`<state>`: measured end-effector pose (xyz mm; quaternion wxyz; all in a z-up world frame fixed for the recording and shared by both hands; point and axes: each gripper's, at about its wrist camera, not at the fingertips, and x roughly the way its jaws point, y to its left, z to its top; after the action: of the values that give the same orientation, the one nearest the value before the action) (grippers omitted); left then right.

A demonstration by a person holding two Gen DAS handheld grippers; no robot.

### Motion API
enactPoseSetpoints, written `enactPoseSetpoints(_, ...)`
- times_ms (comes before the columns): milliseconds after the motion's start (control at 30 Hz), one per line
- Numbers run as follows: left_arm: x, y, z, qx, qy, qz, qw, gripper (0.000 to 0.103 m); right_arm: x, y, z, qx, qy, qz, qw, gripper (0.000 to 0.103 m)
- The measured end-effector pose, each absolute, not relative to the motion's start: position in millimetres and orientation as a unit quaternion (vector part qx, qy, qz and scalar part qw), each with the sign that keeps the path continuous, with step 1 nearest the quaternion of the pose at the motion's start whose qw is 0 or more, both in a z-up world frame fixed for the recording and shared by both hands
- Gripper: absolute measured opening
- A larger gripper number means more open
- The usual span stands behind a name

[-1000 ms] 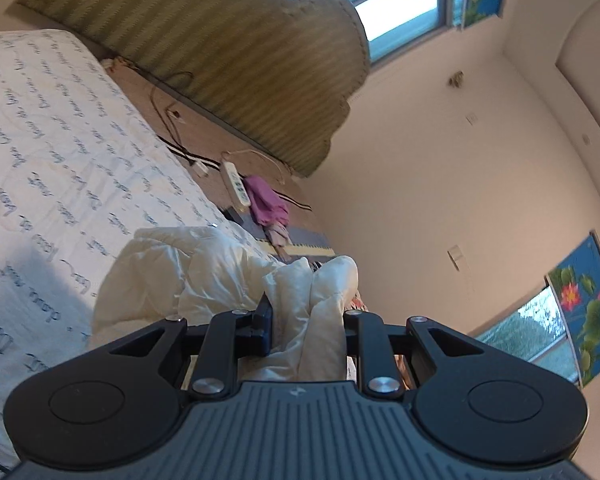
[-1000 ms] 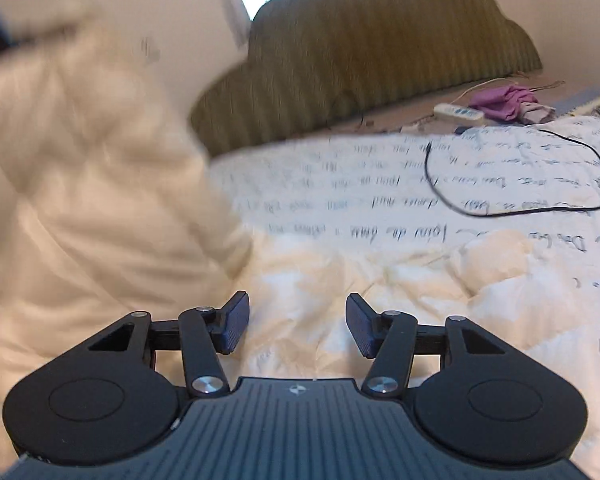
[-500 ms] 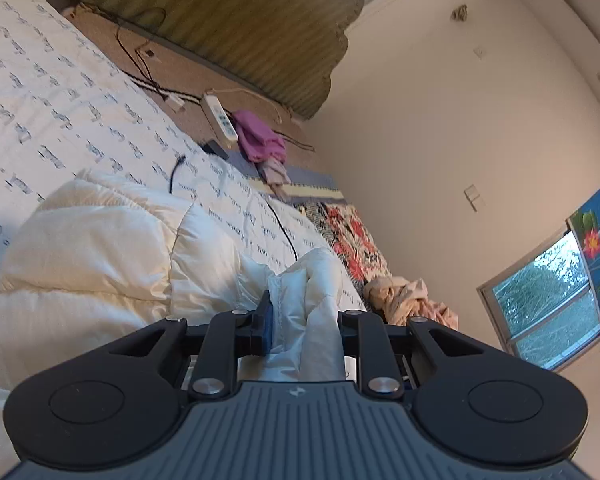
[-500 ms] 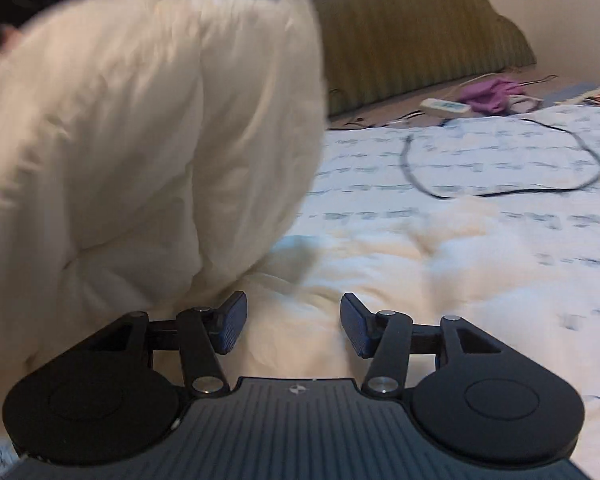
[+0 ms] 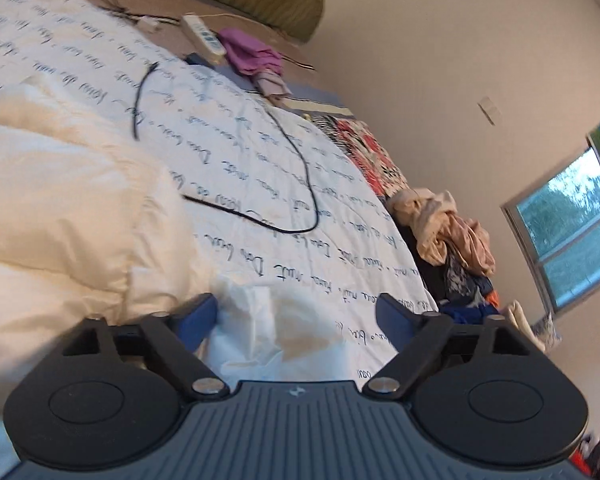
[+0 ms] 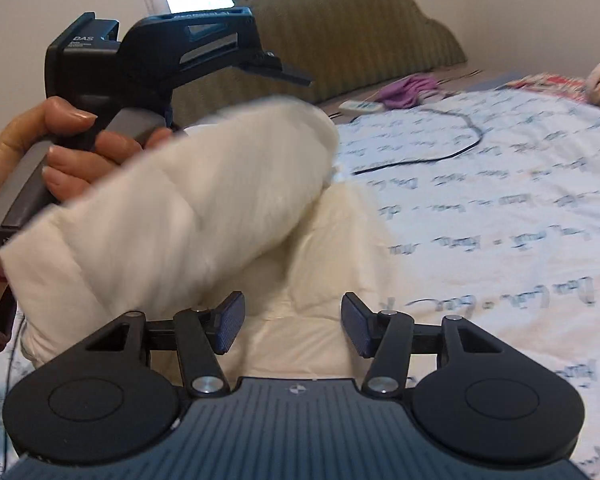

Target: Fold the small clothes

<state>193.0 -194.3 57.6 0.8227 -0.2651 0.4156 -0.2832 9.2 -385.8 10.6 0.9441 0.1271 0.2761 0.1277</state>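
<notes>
jacket point(image 5: 60, 208) (cream, puffy) — left gripper point(image 5: 296, 312) jaws opening around it.

We note a puffy cream quilted cloth garment point(image 5: 60, 208), matt; the white script-printed cotton bedspread point(image 5: 260, 152) looks smooth; the black rubbery cable point(image 5: 300, 168) glossy.

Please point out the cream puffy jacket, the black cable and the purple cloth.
cream puffy jacket point(image 5: 60, 208): left wrist view, on its quilted body.
black cable point(image 5: 300, 168): left wrist view, on its looping stretch across the bedspread.
purple cloth point(image 5: 248, 50): left wrist view, on its crumpled middle.
</notes>
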Motion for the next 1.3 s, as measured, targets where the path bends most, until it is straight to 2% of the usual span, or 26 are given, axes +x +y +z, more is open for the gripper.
enactPoseSetpoints(200, 183, -179, 92, -0.259, 0.373, -0.298, 0.839, 0.089, -16, -406, 30, 0.114, 0.233, 0.040, 0.965, 0.064)
enactPoseSetpoints(333, 169, -150, 124, -0.260, 0.321, -0.296, 0.861, 0.096, -29, -428, 47, 0.186, 0.176, 0.015, 0.967, 0.071)
enactPoseSetpoints(433, 151, -130, 135, -0.235, 0.290, -0.275, 0.886, 0.097, -32, -430, 65, 0.232, 0.139, 0.081, 0.959, 0.079)
enactPoseSetpoints(533, 129, -115, 131, -0.188, 0.277, -0.238, 0.912, 0.097, -21, -413, 82, 0.240, 0.132, 0.157, 0.949, 0.094)
enactPoseSetpoints(567, 122, -111, 127, -0.178, 0.271, -0.228, 0.918, 0.097, -16, -406, 86, 0.240, 0.132, 0.184, 0.944, 0.101)
enactPoseSetpoints(600, 115, -106, 123, -0.172, 0.266, -0.219, 0.923, 0.097, -9, -398, 90, 0.235, 0.139, 0.215, 0.938, 0.103)
enactPoseSetpoints(767, 91, -83, 104, -0.160, 0.256, -0.177, 0.937, 0.097, 48, -365, 84, 0.178, 0.239, 0.256, 0.919, 0.102)
enactPoseSetpoints(833, 87, -83, 99, -0.137, 0.258, -0.166, 0.942, 0.097, 68, -356, 69, 0.159, 0.283, 0.247, 0.913, 0.075)
enactPoseSetpoints(867, 86, -84, 97, -0.124, 0.260, -0.164, 0.944, 0.097, 73, -354, 63, 0.148, 0.291, 0.242, 0.914, 0.047)
enactPoseSetpoints(900, 85, -87, 95, -0.110, 0.260, -0.164, 0.945, 0.097, 74, -353, 59, 0.136, 0.292, 0.233, 0.918, 0.041)
enactPoseSetpoints(1000, 83, -98, 87, -0.071, 0.255, -0.169, 0.949, 0.097, 76, -362, 54, 0.132, 0.279, 0.202, 0.929, 0.032)
enactPoseSetpoints(1167, 91, -122, 55, -0.016, 0.288, -0.169, 0.943, 0.097, 79, -383, 24, 0.152, 0.293, 0.165, 0.930, 0.032)
enactPoseSetpoints(1233, 89, -131, 43, 0.010, 0.283, -0.157, 0.946, 0.103, 78, -388, 11, 0.161, 0.300, 0.158, 0.927, 0.032)
enactPoseSetpoints(1300, 85, -139, 34, 0.033, 0.280, -0.152, 0.947, 0.103, 76, -392, 4, 0.170, 0.303, 0.155, 0.925, 0.033)
